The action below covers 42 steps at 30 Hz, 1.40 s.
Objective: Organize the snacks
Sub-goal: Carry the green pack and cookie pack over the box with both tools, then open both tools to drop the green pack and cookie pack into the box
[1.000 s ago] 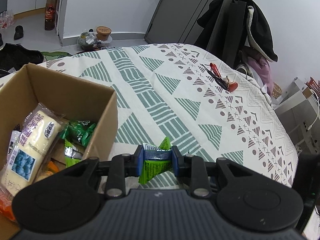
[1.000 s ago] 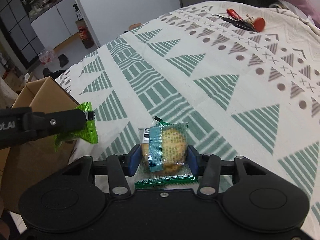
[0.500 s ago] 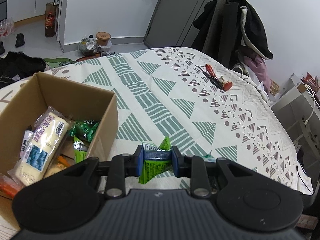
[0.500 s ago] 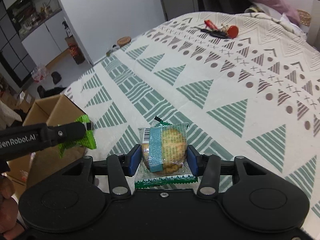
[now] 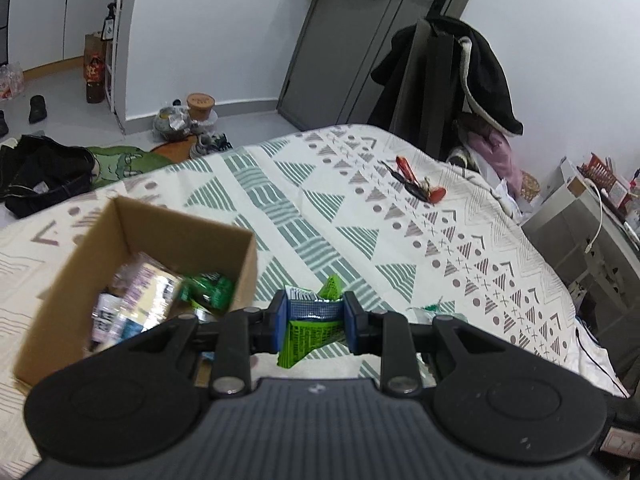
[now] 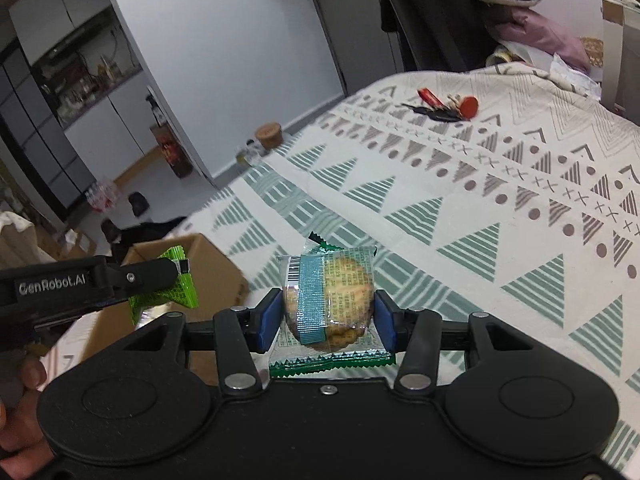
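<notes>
Patterned bed [image 5: 400, 240] below; both jaws grip snacks: left green packet [image 5: 310, 326], right biscuit pack [image 6: 330, 298]. I should release only above the box [image 5: 132, 272], left of my jaws.

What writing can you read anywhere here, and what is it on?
"GenRobot.AI": white letters on the side of the left gripper, seen from the right wrist camera.
Cookie packet in the right gripper: a barcode and fine print, too small to read.
Green packet in the left gripper: print too small to read.
Snack packets in the cardboard box: blurred, unreadable.
</notes>
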Each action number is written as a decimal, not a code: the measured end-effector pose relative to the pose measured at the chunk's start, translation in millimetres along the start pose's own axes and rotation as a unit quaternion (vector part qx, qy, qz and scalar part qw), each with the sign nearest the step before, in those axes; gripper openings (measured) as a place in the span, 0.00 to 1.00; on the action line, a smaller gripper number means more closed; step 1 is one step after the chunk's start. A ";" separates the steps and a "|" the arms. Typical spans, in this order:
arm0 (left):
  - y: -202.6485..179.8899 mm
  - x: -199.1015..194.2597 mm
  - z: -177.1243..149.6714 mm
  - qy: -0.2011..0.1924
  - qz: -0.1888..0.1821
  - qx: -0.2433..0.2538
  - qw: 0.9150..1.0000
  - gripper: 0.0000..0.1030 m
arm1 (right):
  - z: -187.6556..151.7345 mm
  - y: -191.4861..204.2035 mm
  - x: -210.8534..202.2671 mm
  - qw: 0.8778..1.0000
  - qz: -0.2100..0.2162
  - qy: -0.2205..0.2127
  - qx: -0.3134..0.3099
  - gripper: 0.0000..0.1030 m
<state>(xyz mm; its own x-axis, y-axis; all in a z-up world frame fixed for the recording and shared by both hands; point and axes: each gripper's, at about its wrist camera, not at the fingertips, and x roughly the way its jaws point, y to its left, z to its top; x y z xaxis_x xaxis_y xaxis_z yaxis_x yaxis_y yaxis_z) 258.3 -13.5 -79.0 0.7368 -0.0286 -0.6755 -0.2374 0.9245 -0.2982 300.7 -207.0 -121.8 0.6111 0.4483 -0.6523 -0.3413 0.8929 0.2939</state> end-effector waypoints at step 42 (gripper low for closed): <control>151.6 -17.1 35.4 0.015 0.017 -0.089 0.996 0.49 | 10.3 132.6 25.9 0.995 0.035 -0.022 -0.087 0.46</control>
<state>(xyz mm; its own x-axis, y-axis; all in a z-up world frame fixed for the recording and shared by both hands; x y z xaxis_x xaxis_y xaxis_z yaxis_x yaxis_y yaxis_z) 232.1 140.5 -88.8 0.7083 -0.0124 -0.7058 -0.3717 0.8434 -0.3879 278.6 -76.5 -92.5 0.6108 0.5134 -0.6028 -0.5005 0.8402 0.2085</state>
